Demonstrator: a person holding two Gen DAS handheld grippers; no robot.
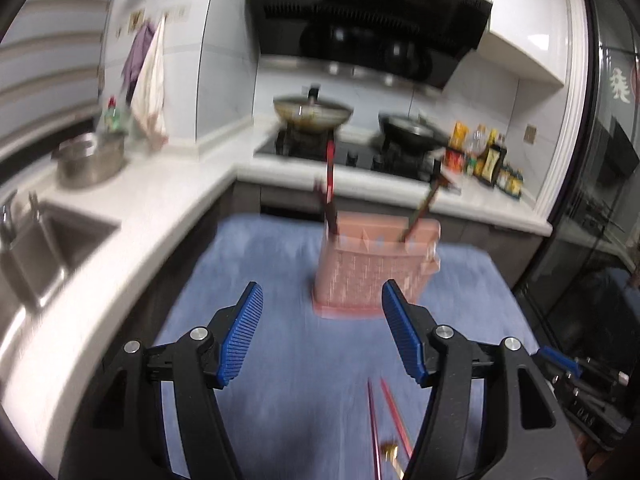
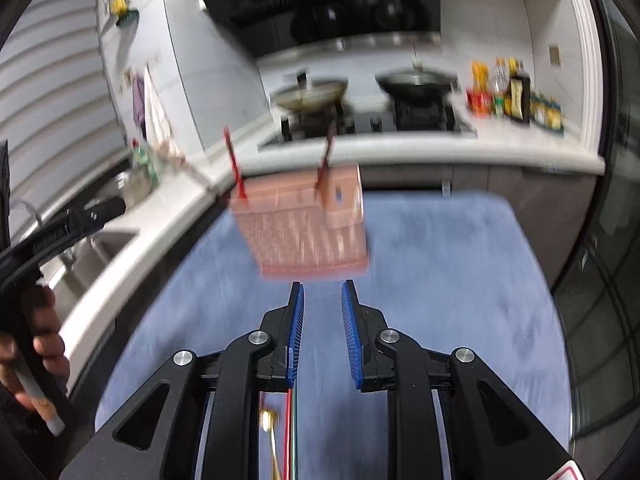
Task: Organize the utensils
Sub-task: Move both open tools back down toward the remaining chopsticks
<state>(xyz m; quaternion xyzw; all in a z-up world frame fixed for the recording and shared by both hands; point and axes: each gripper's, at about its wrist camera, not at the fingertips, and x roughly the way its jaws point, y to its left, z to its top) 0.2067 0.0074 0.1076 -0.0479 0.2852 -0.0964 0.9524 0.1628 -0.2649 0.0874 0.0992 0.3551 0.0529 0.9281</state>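
A pink slotted utensil holder [image 1: 376, 268] [image 2: 308, 228] stands on a blue cloth [image 1: 280, 360] [image 2: 440, 280]. A red chopstick [image 1: 330, 172] [image 2: 234, 164] and a darker utensil [image 1: 424, 208] [image 2: 326, 160] stick up out of it. Two thin red chopsticks [image 1: 390, 408] and a gold-tipped utensil [image 1: 390, 450] lie on the cloth near me. In the right wrist view, red and green sticks [image 2: 291, 432] and the gold tip [image 2: 266, 418] show beneath the gripper. My left gripper [image 1: 322, 286] is open wide and holds nothing, short of the holder. My right gripper [image 2: 323, 283] has a narrow gap with nothing in it.
A white counter wraps around the left and back, with a sink [image 1: 52, 248] and a steel pot [image 1: 90, 158]. Two woks [image 1: 312, 114] sit on the stove; bottles [image 1: 488, 156] stand to its right. A hand [image 2: 36, 344] holds the left gripper's handle.
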